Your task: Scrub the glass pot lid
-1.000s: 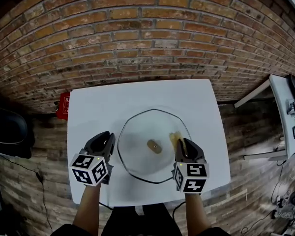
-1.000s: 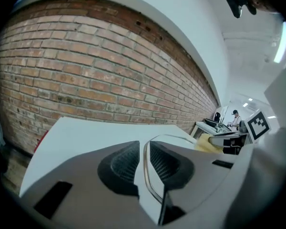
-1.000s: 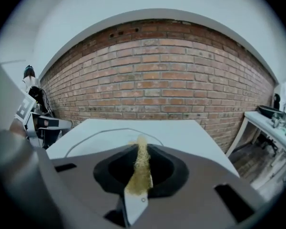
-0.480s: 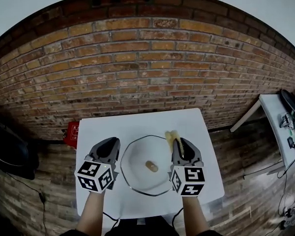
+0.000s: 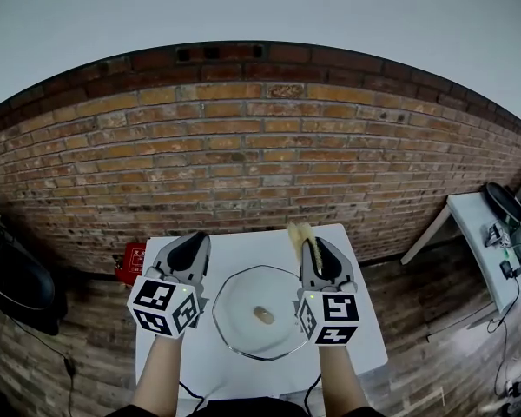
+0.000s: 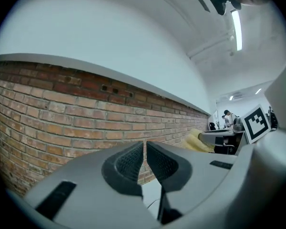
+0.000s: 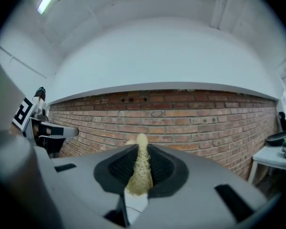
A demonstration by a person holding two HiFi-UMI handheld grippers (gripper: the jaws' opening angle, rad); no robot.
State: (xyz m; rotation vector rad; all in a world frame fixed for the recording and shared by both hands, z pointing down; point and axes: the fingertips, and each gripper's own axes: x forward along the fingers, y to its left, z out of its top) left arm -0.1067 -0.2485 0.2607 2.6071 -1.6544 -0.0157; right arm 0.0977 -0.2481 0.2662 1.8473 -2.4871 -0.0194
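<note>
1. Between the pads of the right claw (image 7: 142,151), a yellow sponge (image 7: 140,173) is clamped edge-on, and its top pokes out past the claw tips.
2. Beside it, the left claw (image 6: 145,151) is closing. Its ribbed pads stand almost together with only a thin slit between them, and nothing sits in that slit.
3. Both claws are held side by side at about the same height and aim forward at the wall, not down.
4. Below and between the two claws, the glass pot lid (image 5: 241,307) lies flat on the white surface (image 5: 240,252). Its knob (image 5: 264,315) faces up, roughly midway between the claws. In the head view the right claw's body overlaps the lid's right rim, and the left claw sits just beside its left rim.
5. Ahead of the claw tips, the surface runs bare to its far edge.
6. To the left of the left claw, past the surface's edge, a small red object (image 5: 132,262) sits low by the wall.
7. Straight ahead of both claws stands a brick wall (image 5: 260,146), with a plain white wall above it.
8. Well off to the right of the right claw, a pale side table (image 5: 482,220) carries some dark items too small to make out.
</note>
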